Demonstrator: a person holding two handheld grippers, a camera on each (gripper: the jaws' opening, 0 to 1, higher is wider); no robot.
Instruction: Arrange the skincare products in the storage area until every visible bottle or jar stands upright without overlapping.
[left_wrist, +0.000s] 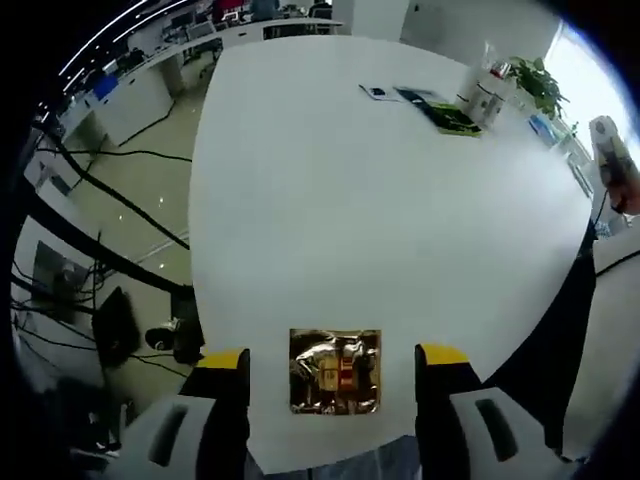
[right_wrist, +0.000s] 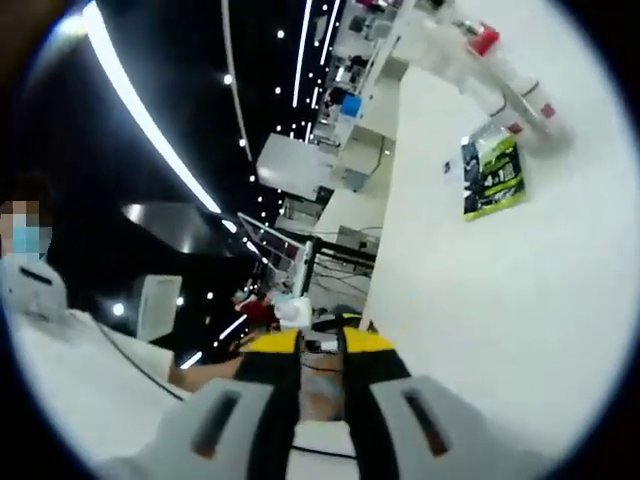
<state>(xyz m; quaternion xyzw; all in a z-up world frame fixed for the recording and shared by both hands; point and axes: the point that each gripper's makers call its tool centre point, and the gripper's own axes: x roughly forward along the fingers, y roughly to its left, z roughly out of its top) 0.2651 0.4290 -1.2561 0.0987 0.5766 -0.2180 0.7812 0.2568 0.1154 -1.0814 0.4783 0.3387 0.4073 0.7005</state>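
While the left hand-held gripper hangs over the near edge of the white bench, its yellow-tipped jaws stand wide apart with nothing between them but a shiny gold foil packet lying flat on the top.

The skincare bottles sit at the far right corner of the bench, well apart from this gripper, beside a green-and-black flat packet and a leafy plant. From the left gripper they lie ahead and to its right, across most of the bare top.

Right gripper view is rolled hard over. The right hand-held gripper has its yellow tips drawn together, or nearly so; something pale and reddish shows in the slit, too blurred to name. Clear bottles with red caps show near the top of this view, just beyond the green packet. At least one seems to lie tipped, long axis along the bench top, though blur makes this uncertain. A person in a white sleeve is at this view's left.

Judgement: the right gripper is probably nearer the bottles and better lined up. Either one needs a long reach forward first. Nothing stood up yet, as far as can be read.
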